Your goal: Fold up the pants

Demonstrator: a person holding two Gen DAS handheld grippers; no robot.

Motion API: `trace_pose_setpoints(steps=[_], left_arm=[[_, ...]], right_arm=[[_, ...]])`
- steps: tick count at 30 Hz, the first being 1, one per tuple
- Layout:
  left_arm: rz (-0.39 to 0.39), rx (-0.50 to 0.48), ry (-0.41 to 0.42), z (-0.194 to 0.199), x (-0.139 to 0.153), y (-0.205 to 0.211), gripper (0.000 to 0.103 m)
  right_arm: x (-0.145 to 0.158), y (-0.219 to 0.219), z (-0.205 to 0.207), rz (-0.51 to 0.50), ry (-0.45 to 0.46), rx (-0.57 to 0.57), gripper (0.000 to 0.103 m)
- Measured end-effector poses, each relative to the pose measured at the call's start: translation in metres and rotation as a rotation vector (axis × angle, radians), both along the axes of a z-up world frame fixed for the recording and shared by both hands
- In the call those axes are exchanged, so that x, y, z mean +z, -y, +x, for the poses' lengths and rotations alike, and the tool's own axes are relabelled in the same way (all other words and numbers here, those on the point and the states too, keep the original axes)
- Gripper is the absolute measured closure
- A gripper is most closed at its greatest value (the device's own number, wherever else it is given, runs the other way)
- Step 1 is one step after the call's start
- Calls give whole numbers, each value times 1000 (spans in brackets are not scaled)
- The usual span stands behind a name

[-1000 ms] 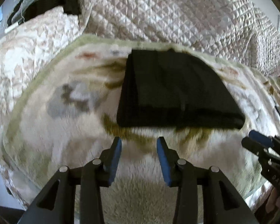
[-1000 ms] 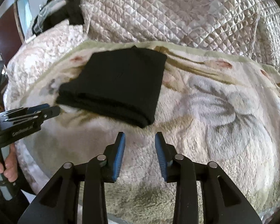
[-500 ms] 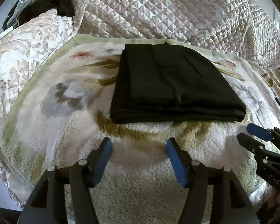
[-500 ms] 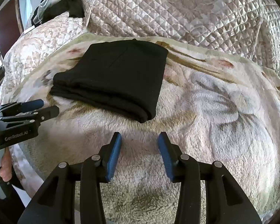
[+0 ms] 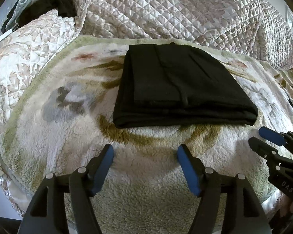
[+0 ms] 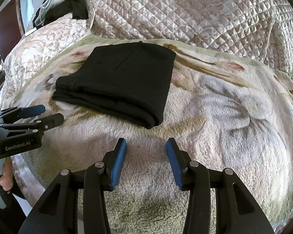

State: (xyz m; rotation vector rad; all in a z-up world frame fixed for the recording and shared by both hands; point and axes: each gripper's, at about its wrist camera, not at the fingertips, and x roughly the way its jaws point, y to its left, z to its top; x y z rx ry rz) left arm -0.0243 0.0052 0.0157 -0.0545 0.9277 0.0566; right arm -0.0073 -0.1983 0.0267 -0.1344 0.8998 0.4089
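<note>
Two grippers hover near folded black pants (image 5: 183, 89) on blanket (image 5: 146, 200): left gripper (image 5: 145, 156) opening wide, empty; right gripper (image 6: 146, 149) parted, empty.

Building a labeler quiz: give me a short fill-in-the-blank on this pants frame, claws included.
1. The pants are ____ in colour.
2. The pants lie ____ in a flat stack on the fleece blanket.
3. Between the pads of the left claw, whose jaws are opening, there is only ____.
4. The right claw grips ____.

Missing words: black; folded; blanket; nothing
</note>
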Motion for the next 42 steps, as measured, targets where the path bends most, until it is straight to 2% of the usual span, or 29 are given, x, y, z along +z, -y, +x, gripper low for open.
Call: trace_pose_setpoints(steps=[42], left_arm=[[12,-6,-6,1,-1,0,29]], right_arm=[[0,0,0,-2,1,1,59]])
